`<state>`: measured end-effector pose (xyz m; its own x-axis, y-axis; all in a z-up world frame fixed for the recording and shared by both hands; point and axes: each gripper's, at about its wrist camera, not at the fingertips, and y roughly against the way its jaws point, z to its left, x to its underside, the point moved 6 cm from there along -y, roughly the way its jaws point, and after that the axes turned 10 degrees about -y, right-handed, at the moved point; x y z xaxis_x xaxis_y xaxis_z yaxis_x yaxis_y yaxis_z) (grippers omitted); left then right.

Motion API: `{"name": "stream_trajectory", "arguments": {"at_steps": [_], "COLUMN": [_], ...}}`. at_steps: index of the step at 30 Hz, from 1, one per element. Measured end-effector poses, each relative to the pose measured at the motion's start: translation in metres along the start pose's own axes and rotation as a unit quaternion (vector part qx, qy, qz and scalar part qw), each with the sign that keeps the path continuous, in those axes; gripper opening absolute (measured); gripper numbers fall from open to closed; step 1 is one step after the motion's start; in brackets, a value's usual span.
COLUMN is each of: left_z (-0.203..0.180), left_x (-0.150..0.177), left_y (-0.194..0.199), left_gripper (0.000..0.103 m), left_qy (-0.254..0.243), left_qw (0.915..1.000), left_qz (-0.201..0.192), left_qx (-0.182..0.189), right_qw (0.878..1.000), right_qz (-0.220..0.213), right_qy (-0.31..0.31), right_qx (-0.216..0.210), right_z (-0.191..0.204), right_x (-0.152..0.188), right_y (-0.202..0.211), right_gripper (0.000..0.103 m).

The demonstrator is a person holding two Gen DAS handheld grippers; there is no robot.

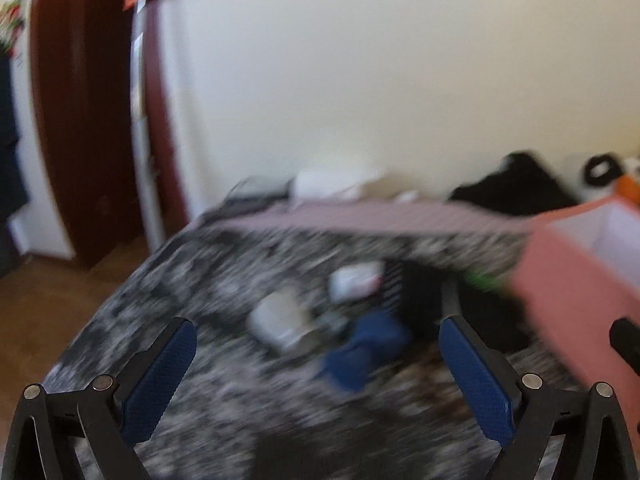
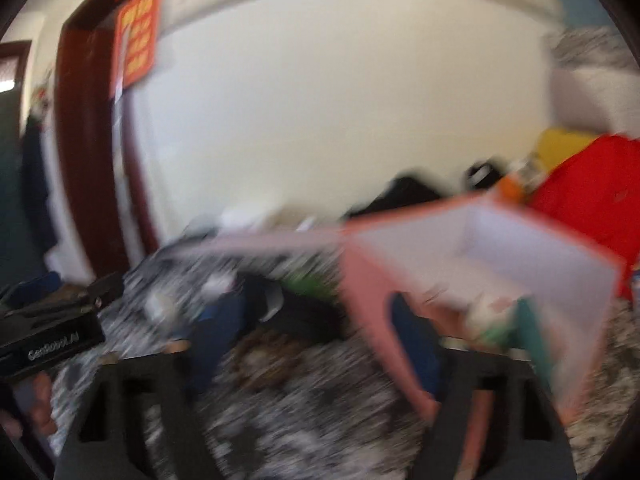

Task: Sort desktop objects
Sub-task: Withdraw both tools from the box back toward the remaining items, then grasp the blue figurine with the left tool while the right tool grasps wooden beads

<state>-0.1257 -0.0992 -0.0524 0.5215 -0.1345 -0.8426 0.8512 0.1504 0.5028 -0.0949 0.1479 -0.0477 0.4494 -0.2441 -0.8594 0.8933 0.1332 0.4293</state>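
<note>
The pink box (image 2: pixel 480 264), open-topped with thin walls, stands on the speckled tabletop (image 1: pixel 208 280); it looks light and easily dented, best taken by a rim. The left gripper (image 1: pixel 316 364) is spread wide, holding nothing, before a white cup (image 1: pixel 280 320) and a blue item (image 1: pixel 364 344). The right gripper (image 2: pixel 312 364) is blurred beyond reading, though its view alone shows the box's pale inside.

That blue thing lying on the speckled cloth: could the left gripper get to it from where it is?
Probably yes. The left gripper is open with nothing between its fingers, and the blue thing lies just ahead; blur hides details.
</note>
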Motion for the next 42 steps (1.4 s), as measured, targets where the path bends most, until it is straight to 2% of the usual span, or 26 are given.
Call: {"name": "stream_trajectory", "arguments": {"at_steps": [2, 4, 8, 11, 13, 15, 17, 18, 20, 25, 28, 32, 35, 39, 42], "left_z": [0.022, 0.04, 0.062, 0.063, 0.062, 0.056, 0.05, 0.046, 0.035, 0.003, -0.014, -0.042, -0.058, -0.068, -0.071], "left_x": [0.013, 0.023, 0.034, 0.034, 0.034, 0.033, 0.032, 0.032, 0.033, 0.041, 0.038, 0.026, 0.027, 0.04, 0.053], "left_y": [-0.01, -0.016, -0.02, -0.021, -0.023, -0.03, -0.039, -0.043, -0.057, -0.096, -0.114, -0.129, -0.146, -0.176, -0.194], "left_gripper": [0.1, 0.1, 0.1, 0.1, 0.1, 0.1, 0.1, 0.1, 0.1, 0.1, 0.1, 0.1, 0.1, 0.1, 0.094], "left_qy": [0.018, 0.034, 0.061, 0.053, 0.044, 0.033, 0.024, 0.019, 0.005, -0.02, 0.001, 0.024, 0.023, 0.034, 0.045], "left_qw": [0.9994, 0.9982, 0.9956, 0.9963, 0.9968, 0.9971, 0.9971, 0.997, 0.9965, 0.9922, 0.9896, 0.9872, 0.9857, 0.9798, 0.9737], "left_qz": [0.027, 0.048, 0.069, 0.064, 0.062, 0.066, 0.071, 0.074, 0.084, 0.121, 0.135, 0.132, 0.142, 0.181, 0.207], "left_qx": [-0.01, -0.014, -0.015, -0.021, -0.023, -0.018, -0.012, -0.01, -0.002, 0.023, 0.049, 0.086, 0.087, 0.079, 0.082], "right_qw": [0.996, 0.988, 0.974, 0.962, 0.967, 0.969, 0.969, 0.969, 0.967, 0.973, 0.975, 0.975, 0.973, 0.971, 0.97], "right_qz": [0.088, 0.147, 0.216, 0.26, 0.248, 0.242, 0.244, 0.245, 0.249, 0.21, 0.19, 0.178, 0.181, 0.184, 0.184], "right_qy": [-0.013, -0.032, -0.073, -0.083, -0.057, -0.043, -0.043, -0.043, -0.06, -0.078, -0.095, -0.101, -0.113, -0.123, -0.131], "right_qx": [-0.017, -0.02, -0.015, -0.006, 0.003, 0.006, 0.004, 0.003, -0.01, -0.046, -0.072, -0.086, -0.092, -0.094, -0.094], "right_z": [0.013, 0.014, 0.003, -0.005, -0.004, -0.004, -0.005, -0.006, -0.008, -0.003, 0.0, 0.002, -0.003, -0.015, -0.023], "right_x": [0.022, 0.037, 0.055, 0.073, 0.079, 0.082, 0.081, 0.081, 0.075, 0.042, 0.023, 0.011, 0.008, 0.004, -0.001], "right_y": [-0.036, -0.07, -0.129, -0.165, -0.177, -0.182, -0.18, -0.178, -0.166, -0.118, -0.094, -0.081, -0.081, -0.079, -0.08], "right_gripper": [0.043, 0.043, 0.044, 0.044, 0.042, 0.029, 0.027, 0.019, 0.02, 0.02, 0.02, 0.02, 0.02, 0.02, 0.02]}}
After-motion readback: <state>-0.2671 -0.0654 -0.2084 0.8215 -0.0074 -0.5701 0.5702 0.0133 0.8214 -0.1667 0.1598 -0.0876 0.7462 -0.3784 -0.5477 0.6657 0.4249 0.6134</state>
